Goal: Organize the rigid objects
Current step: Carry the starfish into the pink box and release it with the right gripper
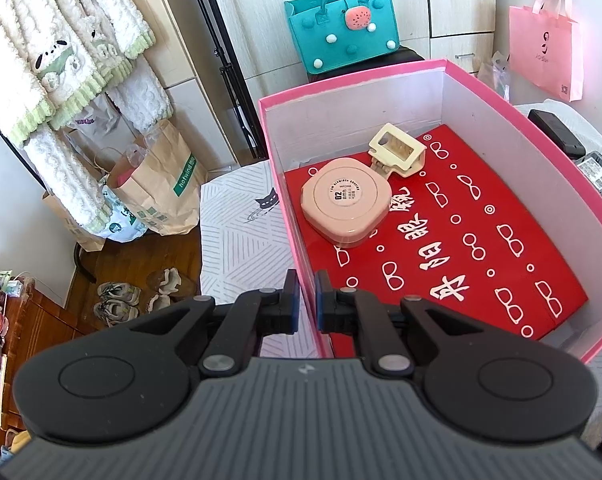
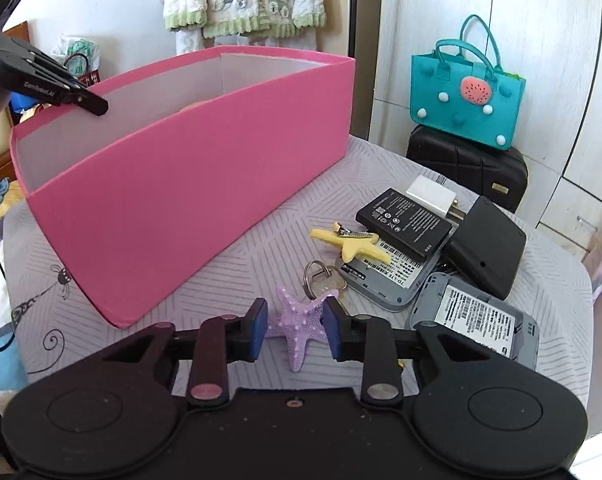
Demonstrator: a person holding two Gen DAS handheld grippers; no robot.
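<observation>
Open red floor [image 1: 481,248] right of compact [image 1: 346,205] and hair claw [image 1: 397,150] inside tall pink box walls [image 1: 285,216].

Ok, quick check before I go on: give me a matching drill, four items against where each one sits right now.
Items:
1. purple starfish
2. pink case
3. yellow starfish
4. cream clip

Places:
A. in the box, touching the pink case
B. on the bedcover beside the batteries
C. between the right gripper fingers
D. in the box on the red sheet, near its left wall

Pairs: 1-C, 2-D, 3-B, 4-A
</observation>
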